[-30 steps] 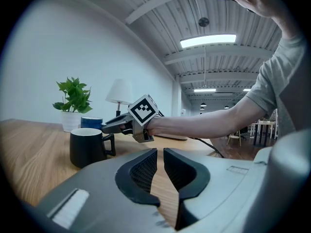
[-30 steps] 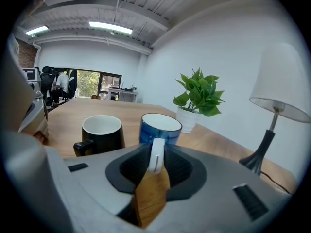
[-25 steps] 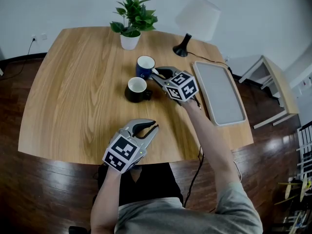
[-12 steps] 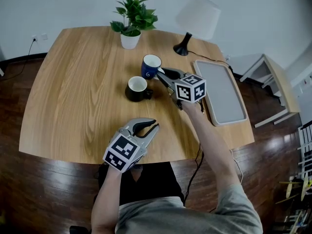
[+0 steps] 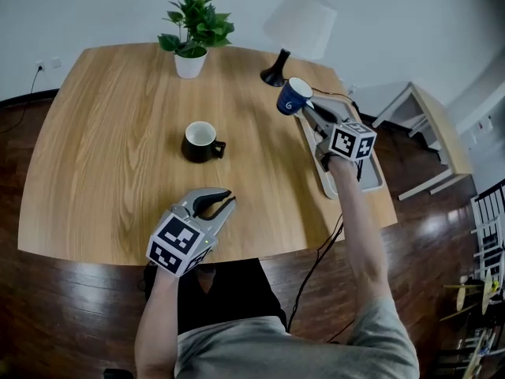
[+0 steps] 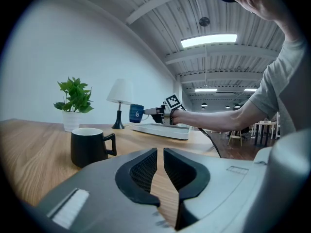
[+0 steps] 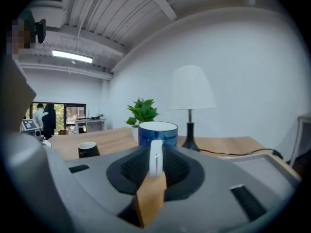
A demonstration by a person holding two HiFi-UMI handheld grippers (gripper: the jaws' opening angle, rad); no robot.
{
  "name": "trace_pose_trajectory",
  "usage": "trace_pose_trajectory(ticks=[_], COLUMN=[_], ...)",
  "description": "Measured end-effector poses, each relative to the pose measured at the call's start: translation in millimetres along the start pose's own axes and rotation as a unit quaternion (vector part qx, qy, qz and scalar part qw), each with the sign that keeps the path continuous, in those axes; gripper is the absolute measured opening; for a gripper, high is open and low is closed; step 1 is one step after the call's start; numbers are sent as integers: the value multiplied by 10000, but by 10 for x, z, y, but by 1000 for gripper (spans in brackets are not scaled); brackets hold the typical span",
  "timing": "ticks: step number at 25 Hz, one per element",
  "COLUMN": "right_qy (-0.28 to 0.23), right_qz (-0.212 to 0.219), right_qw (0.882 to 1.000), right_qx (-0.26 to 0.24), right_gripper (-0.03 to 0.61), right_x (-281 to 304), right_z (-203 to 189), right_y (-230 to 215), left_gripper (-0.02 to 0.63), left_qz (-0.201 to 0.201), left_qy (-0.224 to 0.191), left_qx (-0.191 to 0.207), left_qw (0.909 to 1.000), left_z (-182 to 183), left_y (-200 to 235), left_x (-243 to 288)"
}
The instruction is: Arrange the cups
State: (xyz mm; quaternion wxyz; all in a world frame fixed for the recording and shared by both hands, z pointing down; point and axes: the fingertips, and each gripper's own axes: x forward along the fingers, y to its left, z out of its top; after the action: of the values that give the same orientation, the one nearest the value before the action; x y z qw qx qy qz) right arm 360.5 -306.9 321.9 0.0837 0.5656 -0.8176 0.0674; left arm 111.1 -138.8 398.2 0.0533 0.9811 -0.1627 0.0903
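Observation:
My right gripper [image 5: 309, 110] is shut on the white handle of the blue cup [image 5: 293, 97] and holds it in the air by the lamp, over the far end of the grey tray [image 5: 371, 172]. In the right gripper view the blue cup [image 7: 158, 132] stands upright just past the right gripper [image 7: 156, 159]. The black cup [image 5: 200, 142] sits alone mid-table with its handle to the right. My left gripper [image 5: 221, 200] hovers near the front edge, jaws a narrow slit apart with nothing between them. From there the black cup [image 6: 90, 146] shows at left and the blue cup [image 6: 136, 113] farther off.
A potted plant [image 5: 189, 34] and a white-shaded lamp [image 5: 296, 26] stand at the table's far edge. A lamp cable runs past the tray. A small side table [image 5: 418, 125] stands on the dark floor to the right.
My right gripper has lifted the blue cup from beside the black cup and carried it right, over the tray's far end. The left gripper has stayed put.

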Motion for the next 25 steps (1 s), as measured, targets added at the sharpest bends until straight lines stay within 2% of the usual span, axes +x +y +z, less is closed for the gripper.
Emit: trace_pose_trajectory(ticks=[7,15,18,21,25], right_qy=[520,835,789,843,937], right_qz=[-1015,-1313,-1215,-817,-530], right_qw=[9934,9877,9882,9884,9907], right_qx=[-137,-148,-491,-962,-831], right_gripper=[83,84,84,84,87], right_x=[-440,-499,-485,-433,-475], right_z=[-283,-567,-582,-587,-652], right_y=[-944,-1389,-1520,-1579,-1664], left_gripper=[52,52,52,52,52], left_qz=[14,1,1,29,31], left_qy=[10,31,48,47,73], left_qx=[-17,-32,-38,-54,-66], left_qw=[10000,10000,10000,10000,9999], left_z=[-23,-13,-25,-33,-30], left_y=[4,-11,10,13,0], left_x=[0,26,17,6,16])
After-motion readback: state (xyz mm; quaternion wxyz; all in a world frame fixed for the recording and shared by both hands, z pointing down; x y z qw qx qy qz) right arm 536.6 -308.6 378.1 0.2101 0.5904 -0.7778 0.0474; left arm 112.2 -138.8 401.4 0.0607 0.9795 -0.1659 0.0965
